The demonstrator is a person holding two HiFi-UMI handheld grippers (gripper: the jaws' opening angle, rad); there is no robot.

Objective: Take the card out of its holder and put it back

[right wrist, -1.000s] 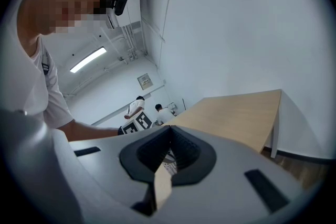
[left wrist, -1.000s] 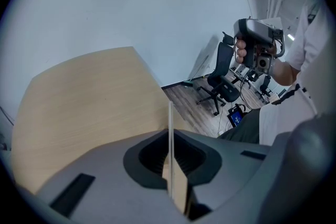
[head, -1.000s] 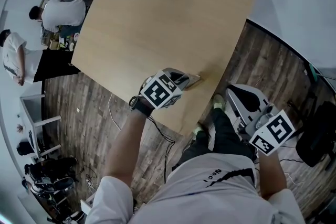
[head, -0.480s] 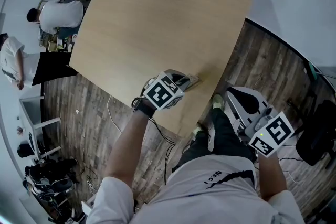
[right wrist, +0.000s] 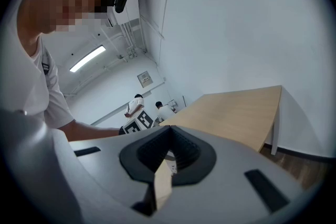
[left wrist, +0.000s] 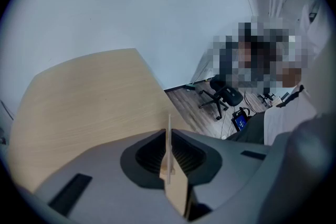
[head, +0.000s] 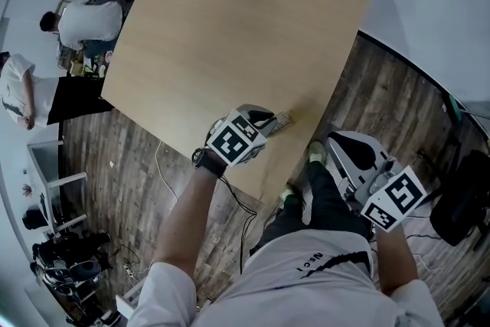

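Observation:
My left gripper (head: 269,119) rests low over the near edge of the light wooden table (head: 230,27), its marker cube toward me. In the left gripper view the left gripper (left wrist: 168,157) is shut on a thin pale card (left wrist: 169,128), which stands edge-on and sticks out past the jaws. A small flat piece (head: 281,119) shows at those fingertips in the head view; I cannot tell whether it is the card alone or the card in its holder. My right gripper (head: 341,143) hangs off the table to the right, above the wooden floor. In its own view the right gripper (right wrist: 167,157) is shut and holds nothing.
The table's near right corner lies between the two grippers. Cables (head: 237,199) run over the floor under the table edge. Two people (head: 88,19) stand at a dark desk far left. Gear (head: 69,256) sits on the floor at lower left, and an office chair (left wrist: 223,97) stands past the table.

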